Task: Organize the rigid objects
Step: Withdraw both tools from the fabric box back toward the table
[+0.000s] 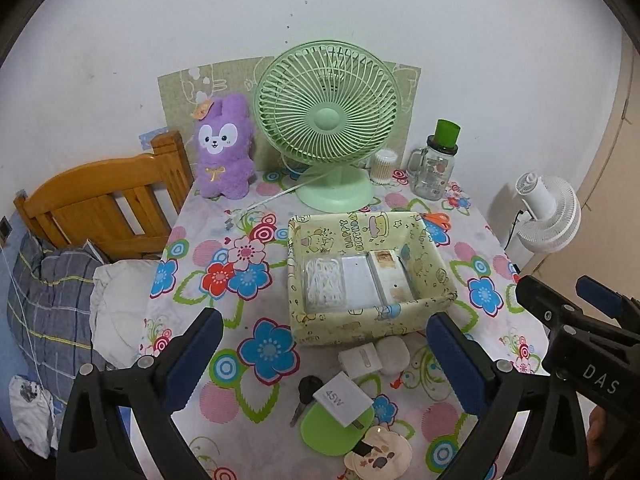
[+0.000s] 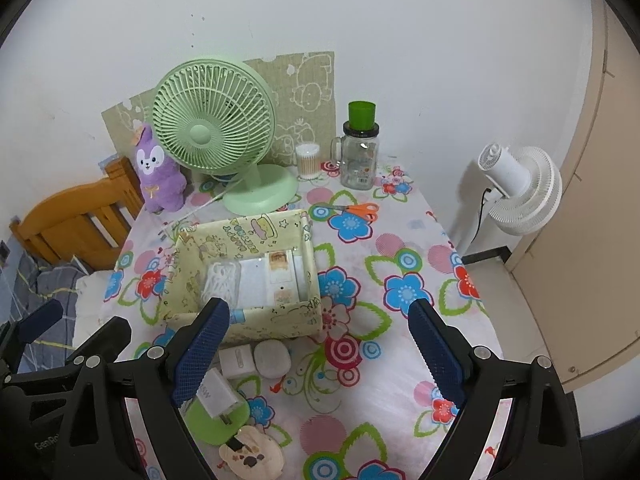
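Both claws hang over the near edge of the tabletop with nothing in them: the left gripper [image 1: 324, 344] has its jaws spread wide, and the right gripper [image 2: 320, 344] stands apart too.

Going left to right along that near edge, the loose stuff sits in a little clump: a dark key [image 1: 307, 394], a white 45W charger [image 1: 340, 400] lying on a green oval mirror-ish thing [image 1: 328, 432], then a small white cube adapter [image 1: 360, 360] touching a rounded white case [image 1: 392, 356]. The patterned box [image 1: 356, 330] is just behind them, already holding flat packs.

My take: go for the cube first, since it's nearest the box wall. Come down straight, pinch its flat sides, and lift clear of the case before swinging over the rim.
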Tool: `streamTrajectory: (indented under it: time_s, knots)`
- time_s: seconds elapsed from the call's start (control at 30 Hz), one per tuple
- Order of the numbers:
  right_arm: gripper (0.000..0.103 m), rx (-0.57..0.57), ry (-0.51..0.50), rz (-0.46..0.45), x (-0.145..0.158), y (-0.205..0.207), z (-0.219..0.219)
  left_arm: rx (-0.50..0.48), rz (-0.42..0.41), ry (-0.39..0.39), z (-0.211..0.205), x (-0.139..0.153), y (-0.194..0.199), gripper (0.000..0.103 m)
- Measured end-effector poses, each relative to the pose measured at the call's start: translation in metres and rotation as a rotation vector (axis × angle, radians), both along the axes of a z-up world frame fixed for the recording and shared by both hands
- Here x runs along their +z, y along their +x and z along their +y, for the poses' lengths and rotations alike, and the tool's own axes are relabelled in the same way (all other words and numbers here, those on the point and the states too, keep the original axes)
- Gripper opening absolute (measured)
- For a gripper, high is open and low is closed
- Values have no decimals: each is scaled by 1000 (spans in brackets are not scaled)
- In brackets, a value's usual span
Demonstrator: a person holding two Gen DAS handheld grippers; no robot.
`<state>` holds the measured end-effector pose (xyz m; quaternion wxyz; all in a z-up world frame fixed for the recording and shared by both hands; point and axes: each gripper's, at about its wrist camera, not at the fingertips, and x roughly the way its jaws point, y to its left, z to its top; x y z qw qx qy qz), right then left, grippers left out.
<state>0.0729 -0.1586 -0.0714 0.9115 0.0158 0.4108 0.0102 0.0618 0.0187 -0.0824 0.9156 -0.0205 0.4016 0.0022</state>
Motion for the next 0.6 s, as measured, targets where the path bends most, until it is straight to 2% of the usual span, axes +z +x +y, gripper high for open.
streamTrajectory:
  time_s: [0.27, 0.6]
  knots:
    - [93, 5, 4, -21, 5, -15, 0, 2, -7, -16, 2, 0, -16, 103]
    - [93, 15, 14, -18, -6, -29, 1, -15, -12, -21, 4, -12, -27, 103]
